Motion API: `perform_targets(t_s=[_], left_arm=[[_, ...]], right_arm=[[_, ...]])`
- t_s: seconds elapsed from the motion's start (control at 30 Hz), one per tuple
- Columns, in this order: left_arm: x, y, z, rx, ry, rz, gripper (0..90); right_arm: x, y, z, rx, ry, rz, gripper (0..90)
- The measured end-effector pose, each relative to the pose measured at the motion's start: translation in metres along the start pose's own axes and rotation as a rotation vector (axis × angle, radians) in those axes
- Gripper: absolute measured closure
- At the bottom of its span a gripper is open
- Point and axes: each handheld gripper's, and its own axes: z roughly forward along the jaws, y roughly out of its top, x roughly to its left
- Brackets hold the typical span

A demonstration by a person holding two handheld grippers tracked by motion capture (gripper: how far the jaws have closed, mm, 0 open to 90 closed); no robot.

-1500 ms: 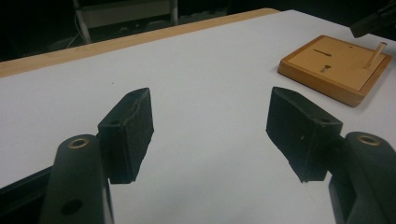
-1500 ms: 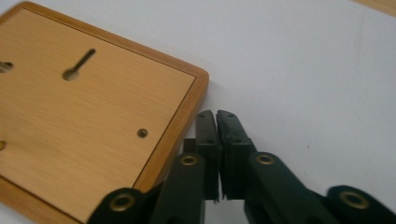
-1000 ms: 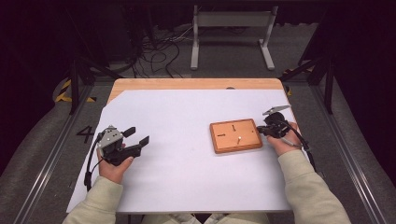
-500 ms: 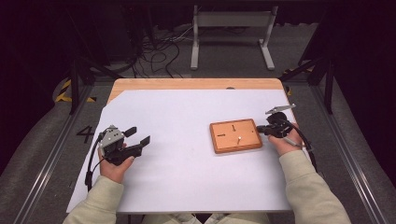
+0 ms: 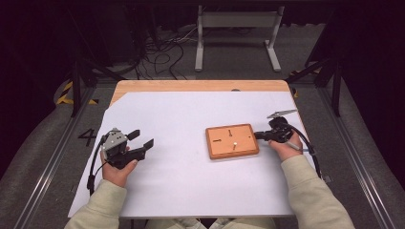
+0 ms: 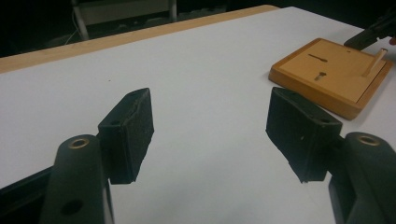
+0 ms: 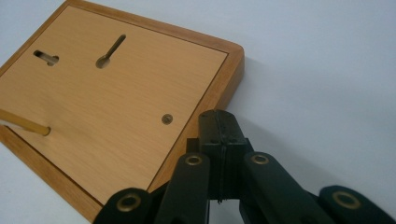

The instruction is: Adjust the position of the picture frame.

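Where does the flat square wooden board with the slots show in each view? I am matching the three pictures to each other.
High view: the flat square wooden board lies right of centre on the white sheet, beside the shut right gripper.
Left gripper view: upper right, beyond the open jaws.
Right gripper view: left half, just past the shut jaws.
Shared landmark: the small upright wooden peg in the board.
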Motion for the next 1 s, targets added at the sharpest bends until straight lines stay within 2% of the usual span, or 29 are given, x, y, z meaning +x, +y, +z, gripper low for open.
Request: perform_targets(t_s=[0.17, 0.2, 0.23, 0.27, 0.3, 0.37, 0.47, 0.5, 0.53, 0.6, 0.63, 0.7, 0.77, 0.8, 0.83, 0.9, 1.0], left_arm=[[0.000, -0.001, -0.001, -0.003, 0.000, -0.005, 32.2], [0.001, -0.001, -0.001, 0.000, 0.001, -0.003, 32.2], [0.001, -0.001, -0.001, -0.001, 0.001, -0.007, 32.2], [0.001, -0.001, -0.002, 0.000, 0.000, -0.007, 32.2], [0.001, -0.001, -0.002, 0.000, 0.000, -0.007, 32.2], [0.000, 0.000, -0.001, -0.001, 0.000, -0.002, 32.2], [0.000, -0.001, -0.001, 0.002, 0.000, -0.003, 32.2], [0.000, -0.001, -0.001, 0.002, 0.000, -0.003, 32.2], [0.000, -0.001, -0.001, 0.002, 0.000, -0.004, 32.2], [0.000, -0.001, -0.001, 0.001, 0.002, -0.005, 32.2], [0.001, -0.002, -0.001, 0.004, -0.001, -0.008, 32.2], [0.001, -0.002, -0.002, 0.008, 0.000, -0.009, 32.2], [0.002, -0.003, -0.002, 0.007, 0.000, -0.008, 32.2], [0.002, -0.003, -0.002, 0.008, 0.000, -0.015, 32.2], [0.002, -0.003, -0.002, 0.009, 0.002, -0.016, 32.2], [0.003, -0.004, -0.003, 0.007, 0.003, -0.014, 32.3], [0.003, -0.004, -0.003, 0.007, 0.004, -0.014, 32.2]], right_arm=[[0.021, 0.005, 0.009, 0.015, 0.038, -0.026, 90.0], [0.021, 0.005, 0.009, 0.015, 0.038, -0.026, 90.0], [0.032, 0.007, 0.012, 0.027, 0.066, -0.058, 90.0], [0.037, 0.009, 0.012, 0.041, 0.058, -0.082, 90.0], [0.037, 0.009, 0.012, 0.041, 0.058, -0.082, 90.0], [0.043, 0.017, 0.013, 0.051, 0.019, -0.127, 90.0], [0.047, 0.038, 0.019, 0.025, -0.030, -0.166, 90.0], [0.047, 0.038, 0.019, 0.025, -0.030, -0.166, 90.0], [0.046, 0.053, 0.030, 0.025, -0.054, -0.176, 90.0], [0.046, 0.059, 0.034, 0.024, -0.069, -0.177, 90.0], [0.045, 0.070, 0.044, 0.023, -0.074, -0.163, 90.0], [0.045, 0.075, 0.049, 0.027, -0.081, -0.160, 90.0], [0.045, 0.082, 0.064, 0.085, -0.090, -0.156, 90.0], [0.045, 0.082, 0.064, 0.085, -0.090, -0.156, 90.0], [0.044, 0.083, 0.070, 0.126, -0.092, -0.151, 90.0], [0.044, 0.083, 0.073, 0.141, -0.091, -0.147, 90.0], [0.044, 0.082, 0.068, 0.151, -0.072, -0.128, 90.0]])
